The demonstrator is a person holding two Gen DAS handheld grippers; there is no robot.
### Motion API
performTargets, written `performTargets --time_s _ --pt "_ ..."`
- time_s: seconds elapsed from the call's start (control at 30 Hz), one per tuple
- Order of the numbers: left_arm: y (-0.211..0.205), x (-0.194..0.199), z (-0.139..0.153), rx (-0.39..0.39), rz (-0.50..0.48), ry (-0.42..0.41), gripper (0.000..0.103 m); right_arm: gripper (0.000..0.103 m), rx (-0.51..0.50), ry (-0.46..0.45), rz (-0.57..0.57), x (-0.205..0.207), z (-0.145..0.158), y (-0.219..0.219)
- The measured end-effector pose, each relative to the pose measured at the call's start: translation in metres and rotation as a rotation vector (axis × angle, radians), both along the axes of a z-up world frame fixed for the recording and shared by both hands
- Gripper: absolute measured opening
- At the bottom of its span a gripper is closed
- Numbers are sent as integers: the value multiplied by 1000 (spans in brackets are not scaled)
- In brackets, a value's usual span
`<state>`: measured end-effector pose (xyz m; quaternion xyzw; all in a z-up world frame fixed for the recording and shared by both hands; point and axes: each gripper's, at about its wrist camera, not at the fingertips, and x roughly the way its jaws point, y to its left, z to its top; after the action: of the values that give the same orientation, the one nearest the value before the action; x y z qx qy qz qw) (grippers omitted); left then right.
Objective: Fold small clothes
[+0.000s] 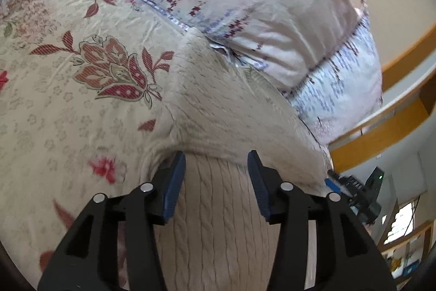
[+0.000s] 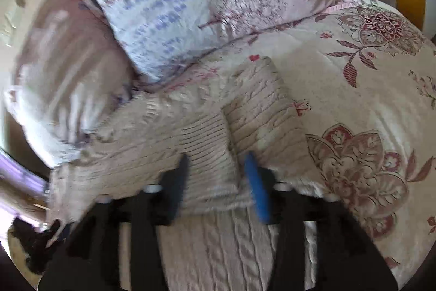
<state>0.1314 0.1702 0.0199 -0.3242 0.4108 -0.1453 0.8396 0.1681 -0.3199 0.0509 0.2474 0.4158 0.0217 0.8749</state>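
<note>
Left tool nearest, fingers apart, straddling cream cable-knit sweater w/o clamping; folded edge crosses just past tips. Floral bedspread open to the left; pillows crowd far side.

Right view: right tool apart over sweater's ribbed hem, blurred. Sweater lies mid-bed below pillows; bedspread open toward right edge.
</note>
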Motion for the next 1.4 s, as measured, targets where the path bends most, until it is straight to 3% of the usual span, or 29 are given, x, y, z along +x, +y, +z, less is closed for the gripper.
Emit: performTargets --time_s 0.1,0.33,0.43,0.57,0.87,0.97,1.17,1.23,1.3,1.4 --pt "9 -22 5 19 -34 -17 50 58 22 -1 44 -24 1 -12" --pt "34 -74 4 39 -64 -6 50 58 79 95 85 -90 -12 -58" --pt "38 -92 -4 9 -72 34 50 58 171 104 110 -117 -21 -71" --pt "35 -111 -9 -41 -102 47 49 57 211 139 147 -147 -37 -68" --pt "5 -145 -15 -139 -256 59 29 44 382 124 299 -193 -51 -40" --pt "-1 -159 -19 -195 -310 64 28 38 374 130 326 -202 -50 -32" --pt "-8 -172 -20 -196 -350 73 28 29 297 135 373 -214 -44 -19" --pt "-10 -175 -20 -172 -363 75 19 27 254 124 374 -215 -42 -16" --pt "-14 -177 -20 -144 -376 80 7 9 203 90 369 -215 -36 -11" --pt "-18 -177 -14 -77 -377 62 6 8 96 -18 333 -217 -16 -8"
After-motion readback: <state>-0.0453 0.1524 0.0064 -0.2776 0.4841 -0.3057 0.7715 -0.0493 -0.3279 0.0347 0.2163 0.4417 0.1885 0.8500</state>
